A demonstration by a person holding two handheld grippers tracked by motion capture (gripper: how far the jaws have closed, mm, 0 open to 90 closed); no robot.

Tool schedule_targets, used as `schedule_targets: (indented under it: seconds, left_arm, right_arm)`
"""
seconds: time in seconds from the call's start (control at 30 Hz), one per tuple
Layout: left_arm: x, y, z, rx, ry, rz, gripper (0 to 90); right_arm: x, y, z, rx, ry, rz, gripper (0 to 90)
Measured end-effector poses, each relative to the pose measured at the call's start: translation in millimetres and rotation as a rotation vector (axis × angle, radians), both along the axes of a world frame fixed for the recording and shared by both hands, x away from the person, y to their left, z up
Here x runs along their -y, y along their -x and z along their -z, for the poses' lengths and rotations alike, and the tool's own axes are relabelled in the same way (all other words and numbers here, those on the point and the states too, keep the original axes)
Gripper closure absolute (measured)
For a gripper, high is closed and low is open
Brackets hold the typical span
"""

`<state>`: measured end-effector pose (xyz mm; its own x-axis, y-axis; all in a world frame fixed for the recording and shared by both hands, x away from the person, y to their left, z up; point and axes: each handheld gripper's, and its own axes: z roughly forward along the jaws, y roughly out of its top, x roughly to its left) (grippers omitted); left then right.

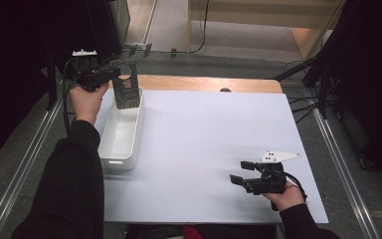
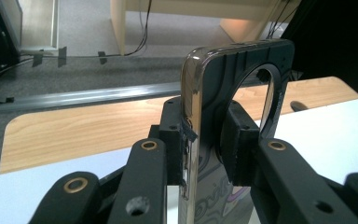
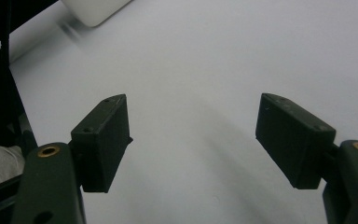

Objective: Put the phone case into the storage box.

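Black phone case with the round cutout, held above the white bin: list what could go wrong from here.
1. The left claw pinches the black phone case with the round cutout near one thin edge, so it might twist or slip out.
2. It hangs over the far end of the white rectangular plastic bin; released now, it could strike the rim and land outside.
3. The right claw rests open across the white table, too far off to help.

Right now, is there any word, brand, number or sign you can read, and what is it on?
None can be read.
Phone case clamped in the left gripper: swirly printed shapes low on its back, too cut off and blurred to tell letters from pattern.
White bin, white sheet, right gripper: no markings show.
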<state>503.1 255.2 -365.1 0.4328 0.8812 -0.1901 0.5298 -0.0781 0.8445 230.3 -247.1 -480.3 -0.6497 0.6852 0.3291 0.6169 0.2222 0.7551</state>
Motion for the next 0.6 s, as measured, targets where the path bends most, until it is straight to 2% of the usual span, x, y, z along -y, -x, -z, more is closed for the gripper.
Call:
schedule_targets:
  seconds: [0.2, 0.37, 0.6]
  left_arm:
    - [2.9, -4.0, 7.2, -0.011, -0.031, 0.026, 72.4]
    - [2.0, -6.8, 11.4, -0.011, -0.023, 0.024, 72.4]
    - [1.4, -10.5, 21.4, -0.001, -0.042, 0.026, 72.2]
  right_arm:
    - [0.0, 0.0, -0.5, -0.003, 0.004, 0.006, 25.2]
    - [-0.7, -1.0, 0.5, -0.002, 0.007, 0.003, 25.2]
    - [-0.9, -0.8, 0.2, 0.005, 0.009, 0.011, 25.2]
